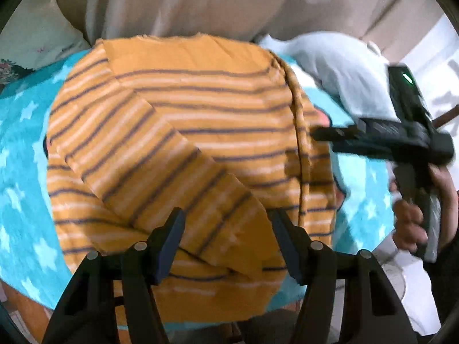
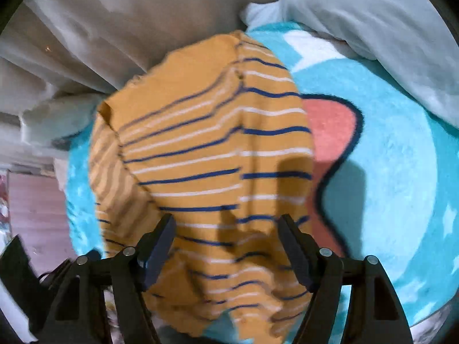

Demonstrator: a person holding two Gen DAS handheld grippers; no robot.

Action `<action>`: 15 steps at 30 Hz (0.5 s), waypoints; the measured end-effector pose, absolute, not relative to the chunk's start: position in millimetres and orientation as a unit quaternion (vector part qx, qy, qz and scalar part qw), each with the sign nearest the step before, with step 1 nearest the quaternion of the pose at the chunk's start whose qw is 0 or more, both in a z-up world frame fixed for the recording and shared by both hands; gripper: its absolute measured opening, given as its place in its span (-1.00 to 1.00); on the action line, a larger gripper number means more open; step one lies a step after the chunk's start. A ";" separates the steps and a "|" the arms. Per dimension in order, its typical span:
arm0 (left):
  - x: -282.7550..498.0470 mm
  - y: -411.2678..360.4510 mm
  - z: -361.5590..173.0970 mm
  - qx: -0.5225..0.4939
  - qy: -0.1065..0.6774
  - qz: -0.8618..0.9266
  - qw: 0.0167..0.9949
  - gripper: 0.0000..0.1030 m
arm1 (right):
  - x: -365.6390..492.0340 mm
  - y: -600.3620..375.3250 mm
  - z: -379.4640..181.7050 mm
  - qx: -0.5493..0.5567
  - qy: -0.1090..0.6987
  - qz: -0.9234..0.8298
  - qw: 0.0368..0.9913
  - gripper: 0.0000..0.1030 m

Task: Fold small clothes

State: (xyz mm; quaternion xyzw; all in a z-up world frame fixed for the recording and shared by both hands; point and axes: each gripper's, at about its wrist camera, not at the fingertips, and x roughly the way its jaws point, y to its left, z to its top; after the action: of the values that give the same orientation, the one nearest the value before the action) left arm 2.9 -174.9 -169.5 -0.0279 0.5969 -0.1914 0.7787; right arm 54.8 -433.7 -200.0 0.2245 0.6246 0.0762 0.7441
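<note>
A small orange shirt with dark blue and white stripes [image 1: 183,132] lies on a turquoise star-patterned blanket [image 1: 20,177], with a sleeve folded diagonally across its front. My left gripper [image 1: 226,243] is open above the shirt's near edge, holding nothing. The right gripper [image 1: 324,136] shows in the left wrist view at the shirt's right edge, held by a hand. In the right wrist view the shirt [image 2: 206,157] fills the middle, and my right gripper [image 2: 226,249] is open over its near part, empty.
A pale blue garment [image 1: 338,66] is bunched at the back right, also in the right wrist view [image 2: 373,28]. Beige cloth [image 1: 200,3] hangs behind. The blanket [image 2: 387,172] carries a pink patch with a dark outline [image 2: 330,132] beside the shirt.
</note>
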 end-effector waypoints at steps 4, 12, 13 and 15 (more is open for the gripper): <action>-14.8 -188.8 -179.9 -0.019 0.619 -0.174 0.765 0.21 | 75.6 -429.5 -230.0 0.216 0.641 0.054 0.734 0.10; -29.2 -222.3 -187.5 -0.024 0.626 -0.207 0.752 0.23 | 98.0 -441.1 -237.2 0.209 0.659 0.079 0.718 -0.91; -29.0 -229.1 -188.9 -0.027 0.626 -0.218 0.748 0.26 | 95.5 -449.5 -231.7 0.214 0.655 0.087 0.719 -0.91; -28.4 -244.2 -192.9 -0.033 0.631 -0.246 0.735 0.34 | 91.0 -464.6 -223.7 0.227 0.649 0.102 0.719 -0.91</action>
State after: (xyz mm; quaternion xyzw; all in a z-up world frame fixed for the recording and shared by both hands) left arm -28.4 -244.2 -192.9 -0.0327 0.6306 -0.2456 0.7355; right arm 91.0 -464.6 -223.7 0.2273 0.6486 0.1024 0.7192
